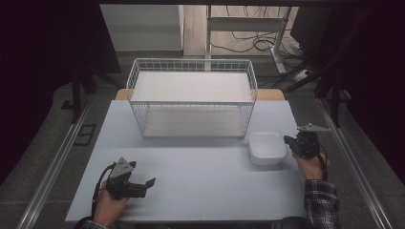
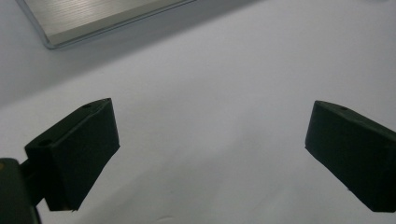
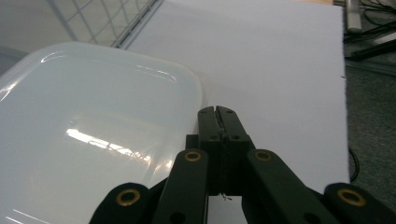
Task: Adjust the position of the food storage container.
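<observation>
Your right gripper [image 3: 219, 112] has its jaws pressed together at the near-right rim of the white container [image 1: 266, 148], which sits just right of the wire basket [image 1: 191, 98]; whether they pinch that rim is unclear. Your left gripper [image 2: 210, 154] idles wide open, holding nothing. Next, secure the rim before lifting.

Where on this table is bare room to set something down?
The wide front strip between the left gripper and the white dish is bare. The back is crowded: the wire basket takes it up, with the right gripper beside the dish.
</observation>
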`<move>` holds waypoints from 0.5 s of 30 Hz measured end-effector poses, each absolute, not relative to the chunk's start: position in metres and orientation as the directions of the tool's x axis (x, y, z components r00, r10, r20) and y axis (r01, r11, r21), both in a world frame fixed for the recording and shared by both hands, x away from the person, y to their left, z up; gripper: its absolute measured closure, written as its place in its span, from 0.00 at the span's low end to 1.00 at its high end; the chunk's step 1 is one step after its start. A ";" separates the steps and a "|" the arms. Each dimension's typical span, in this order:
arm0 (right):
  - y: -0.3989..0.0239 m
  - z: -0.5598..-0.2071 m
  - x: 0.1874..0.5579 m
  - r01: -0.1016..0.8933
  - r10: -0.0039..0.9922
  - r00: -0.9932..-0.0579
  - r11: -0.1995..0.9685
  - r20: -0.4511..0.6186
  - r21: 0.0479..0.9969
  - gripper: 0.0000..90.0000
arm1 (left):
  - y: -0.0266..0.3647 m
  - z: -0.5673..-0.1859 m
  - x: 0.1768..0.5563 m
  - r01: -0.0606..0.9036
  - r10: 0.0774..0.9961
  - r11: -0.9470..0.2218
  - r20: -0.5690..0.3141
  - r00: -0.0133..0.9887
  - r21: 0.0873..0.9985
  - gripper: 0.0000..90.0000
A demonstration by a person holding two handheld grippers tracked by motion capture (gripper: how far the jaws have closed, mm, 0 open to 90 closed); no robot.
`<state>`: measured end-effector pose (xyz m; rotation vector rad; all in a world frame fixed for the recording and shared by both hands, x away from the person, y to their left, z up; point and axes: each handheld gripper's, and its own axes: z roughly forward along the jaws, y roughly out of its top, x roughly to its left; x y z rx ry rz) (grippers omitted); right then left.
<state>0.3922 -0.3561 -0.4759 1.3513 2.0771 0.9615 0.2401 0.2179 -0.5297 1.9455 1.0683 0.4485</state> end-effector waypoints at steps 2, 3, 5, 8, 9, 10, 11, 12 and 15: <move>-0.351 -0.476 0.391 0.582 0.910 -0.414 0.268 -0.004 0.768 0.99 | 0.218 -0.530 0.240 0.512 0.817 -0.275 -0.083 0.571 0.814 0.03; -0.351 -0.476 0.391 0.582 0.910 -0.414 0.268 -0.004 0.768 0.99 | 0.218 -0.530 0.240 0.512 0.817 -0.275 -0.083 0.570 0.814 0.03; -0.345 -0.477 0.389 0.581 0.905 -0.426 0.273 0.001 0.767 0.99 | 0.218 -0.530 0.240 0.513 0.817 -0.275 -0.084 0.571 0.813 0.03; -0.343 -0.477 0.388 0.579 0.900 -0.435 0.276 0.005 0.767 0.99 | 0.218 -0.530 0.240 0.512 0.817 -0.275 -0.084 0.571 0.814 0.03; -0.339 -0.478 0.386 0.579 0.895 -0.446 0.278 0.012 0.767 0.99 | 0.218 -0.530 0.240 0.512 0.816 -0.275 -0.084 0.571 0.814 0.03; -0.339 -0.478 0.386 0.579 0.895 -0.446 0.278 0.012 0.767 0.99 | 0.218 -0.530 0.240 0.512 0.816 -0.274 -0.084 0.572 0.814 0.03; -0.333 -0.478 0.385 0.580 0.887 -0.462 0.285 0.020 0.763 0.99 | 0.218 -0.530 0.240 0.512 0.816 -0.275 -0.084 0.572 0.814 0.03; -0.331 -0.478 0.384 0.579 0.883 -0.468 0.289 0.021 0.762 0.99 | 0.218 -0.530 0.240 0.512 0.816 -0.274 -0.085 0.572 0.814 0.03; -0.325 -0.479 0.383 0.578 0.875 -0.483 0.299 0.023 0.759 0.99 | 0.218 -0.530 0.240 0.512 0.816 -0.274 -0.086 0.572 0.814 0.03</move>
